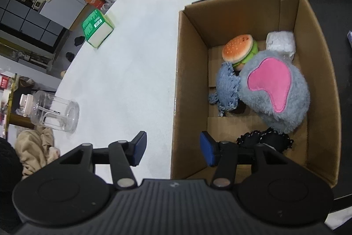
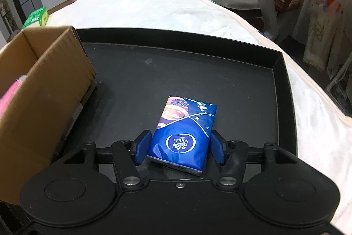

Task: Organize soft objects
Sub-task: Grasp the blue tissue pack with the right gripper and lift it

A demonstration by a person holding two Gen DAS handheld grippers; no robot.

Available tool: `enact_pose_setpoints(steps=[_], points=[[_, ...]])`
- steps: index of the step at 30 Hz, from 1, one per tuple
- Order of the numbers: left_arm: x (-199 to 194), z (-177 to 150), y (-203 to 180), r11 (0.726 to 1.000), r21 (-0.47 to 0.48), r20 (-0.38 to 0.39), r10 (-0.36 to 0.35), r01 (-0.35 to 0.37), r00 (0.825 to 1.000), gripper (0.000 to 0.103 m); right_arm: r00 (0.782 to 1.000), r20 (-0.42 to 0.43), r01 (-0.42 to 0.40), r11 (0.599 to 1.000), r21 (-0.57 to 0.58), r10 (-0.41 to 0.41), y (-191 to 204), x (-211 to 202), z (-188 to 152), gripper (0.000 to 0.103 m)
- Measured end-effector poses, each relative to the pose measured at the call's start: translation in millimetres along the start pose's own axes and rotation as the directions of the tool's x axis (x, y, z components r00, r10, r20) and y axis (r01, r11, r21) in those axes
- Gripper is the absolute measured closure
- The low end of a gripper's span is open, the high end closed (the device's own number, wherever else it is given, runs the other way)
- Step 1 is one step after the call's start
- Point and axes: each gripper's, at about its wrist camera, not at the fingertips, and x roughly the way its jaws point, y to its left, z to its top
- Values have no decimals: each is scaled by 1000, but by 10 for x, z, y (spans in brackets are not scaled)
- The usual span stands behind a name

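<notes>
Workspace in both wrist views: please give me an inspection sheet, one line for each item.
Surface: white cloth-covered table; black tray on it.
Job's things: cardboard box holds a burger plush, a grey plush with a pink patch, a blue fringed cloth, a white wrapped bundle and a black lacy piece. Blue tissue pack lies in the tray.
Clutter: clear plastic jar on its side; green box.
Grippers: left gripper open, empty, above the box's near edge; right gripper shut on the tissue pack.
Cables: nothing seen.
Surroundings: shelves, cabinets, another table with small items.
</notes>
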Motion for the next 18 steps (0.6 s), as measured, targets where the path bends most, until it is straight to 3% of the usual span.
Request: enact_pose_setpoints(steps=[11, 18], points=[[-99, -136, 242, 991, -75, 84, -103, 110, 991, 51, 999, 45, 26, 999, 20, -26, 66, -342, 30, 47], [-118, -203, 403, 971, -116, 129, -194, 209, 972, 51, 997, 70, 42, 998, 42, -44, 140, -606, 18, 47]])
